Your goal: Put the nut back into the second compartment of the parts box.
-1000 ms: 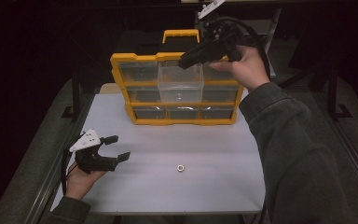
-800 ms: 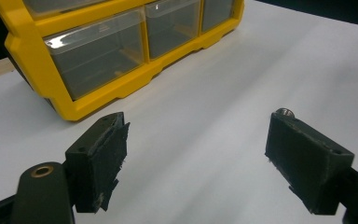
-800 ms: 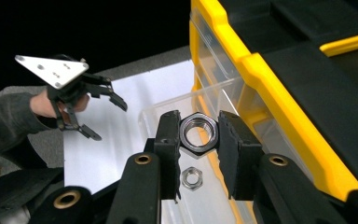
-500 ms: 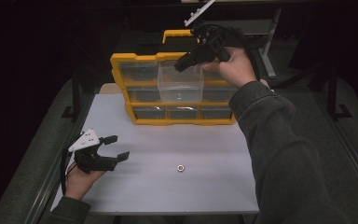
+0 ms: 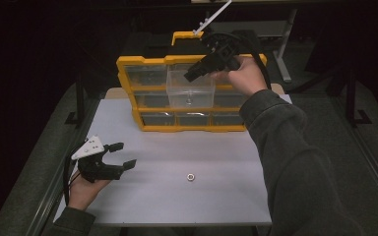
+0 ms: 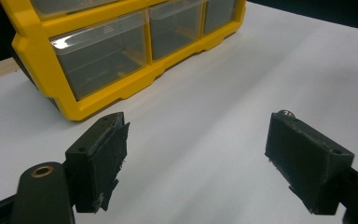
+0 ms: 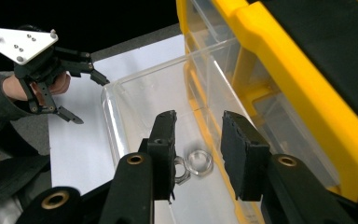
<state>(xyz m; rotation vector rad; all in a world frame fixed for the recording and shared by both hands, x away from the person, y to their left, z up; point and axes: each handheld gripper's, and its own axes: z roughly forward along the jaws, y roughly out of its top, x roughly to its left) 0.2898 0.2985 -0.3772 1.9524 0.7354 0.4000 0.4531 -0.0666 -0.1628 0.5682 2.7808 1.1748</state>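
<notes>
metal nuts [image 7: 194, 164] under right gripper [image 7: 198, 140]

A white table [image 5: 128, 118] stands on seemingly grey flooring [image 5: 339, 128] amid darkness.

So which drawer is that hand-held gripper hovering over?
Find the yellow organizer at the table's far edge. The clear drawer in its middle row is pulled out toward the person, unlike its pushed-in neighbours, with metal nuts lying inside under the right hand-held gripper.
</notes>
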